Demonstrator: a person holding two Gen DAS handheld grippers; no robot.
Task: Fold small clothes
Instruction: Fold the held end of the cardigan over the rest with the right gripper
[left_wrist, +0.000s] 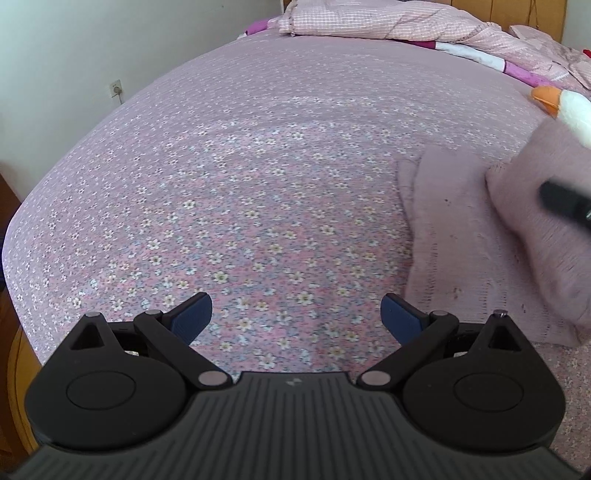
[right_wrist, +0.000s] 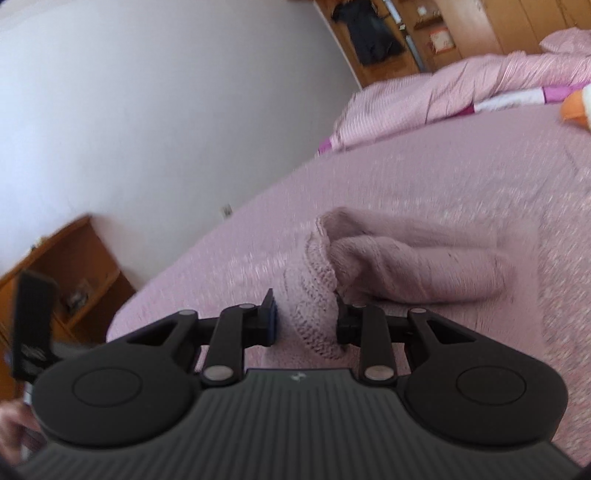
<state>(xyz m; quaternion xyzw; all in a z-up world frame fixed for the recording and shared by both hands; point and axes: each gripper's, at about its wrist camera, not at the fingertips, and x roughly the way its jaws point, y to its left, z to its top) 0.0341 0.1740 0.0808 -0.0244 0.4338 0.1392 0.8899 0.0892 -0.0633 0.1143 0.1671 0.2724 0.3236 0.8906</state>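
Observation:
A pale pink knitted garment (left_wrist: 450, 229) lies on the floral bedspread (left_wrist: 221, 184), off to the right in the left wrist view, with one flap raised and blurred. My left gripper (left_wrist: 297, 317) hovers open over bare bedspread, nothing between its blue pads. In the right wrist view the garment (right_wrist: 406, 266) is bunched in a loose roll. Its ribbed hem runs between the fingers of my right gripper (right_wrist: 308, 321). The hem rests against the right finger, and a gap shows beside the left pad (right_wrist: 272, 317), so the jaws stand partly apart. One right-gripper finger (left_wrist: 565, 203) appears blurred over the flap.
A rumpled pink duvet (left_wrist: 369, 18) lies along the far end of the bed, and a white plush toy with an orange beak (left_wrist: 569, 107) sits at the right. A wooden shelf unit (right_wrist: 74, 266) stands by the wall beyond the bed's left edge. A hand (right_wrist: 14, 424) shows at the lower left.

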